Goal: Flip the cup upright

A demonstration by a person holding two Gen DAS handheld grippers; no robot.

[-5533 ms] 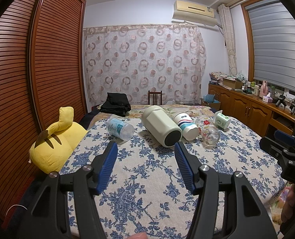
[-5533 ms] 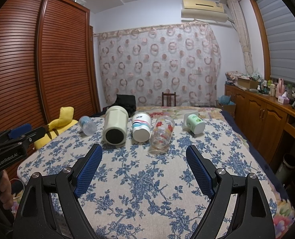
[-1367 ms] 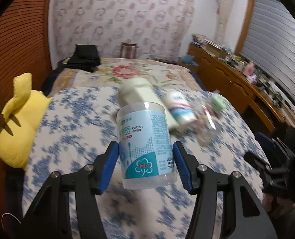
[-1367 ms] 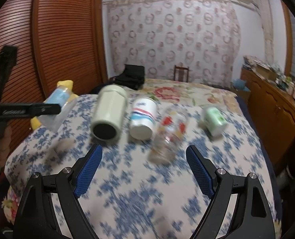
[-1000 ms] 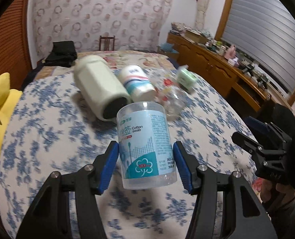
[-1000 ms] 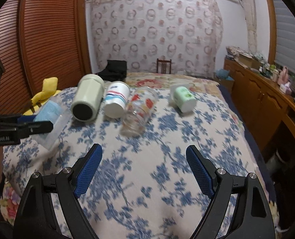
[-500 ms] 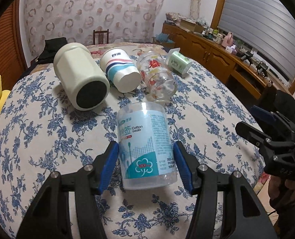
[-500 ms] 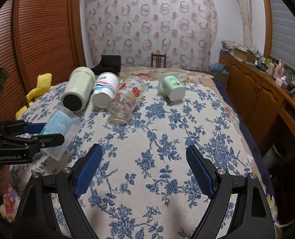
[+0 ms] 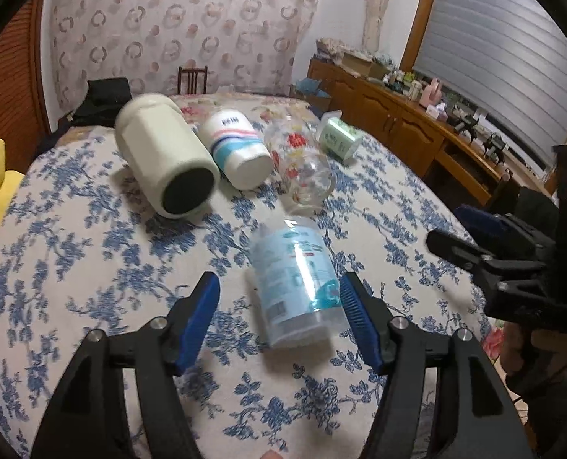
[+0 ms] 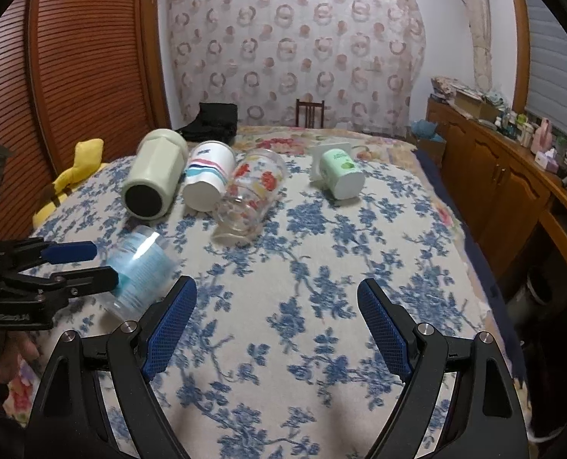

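Observation:
A clear plastic cotton-swab cup (image 9: pixel 296 287) with a teal label stands tilted on the flowered bedspread between the blue pads of my left gripper (image 9: pixel 281 315), which is open around it. It leans against the right pad; the left pad is apart from it. In the right wrist view the cup (image 10: pixel 142 267) shows at the left with the left gripper (image 10: pixel 88 264) around it. My right gripper (image 10: pixel 277 325) is open and empty over the near bedspread.
Several cups lie on their sides farther back: a pale green tumbler (image 9: pixel 164 160), a striped white cup (image 9: pixel 237 153), a flowered glass (image 9: pixel 302 170) and a small green cup (image 9: pixel 338 139). A yellow plush toy (image 10: pixel 73 176) lies at the bed's left edge, wooden cabinets (image 10: pixel 493 176) to the right.
My left gripper has opened and let go of the cotton-swab cup, which now rests tilted on the bedspread. The right gripper has stayed open and shifted only slightly.

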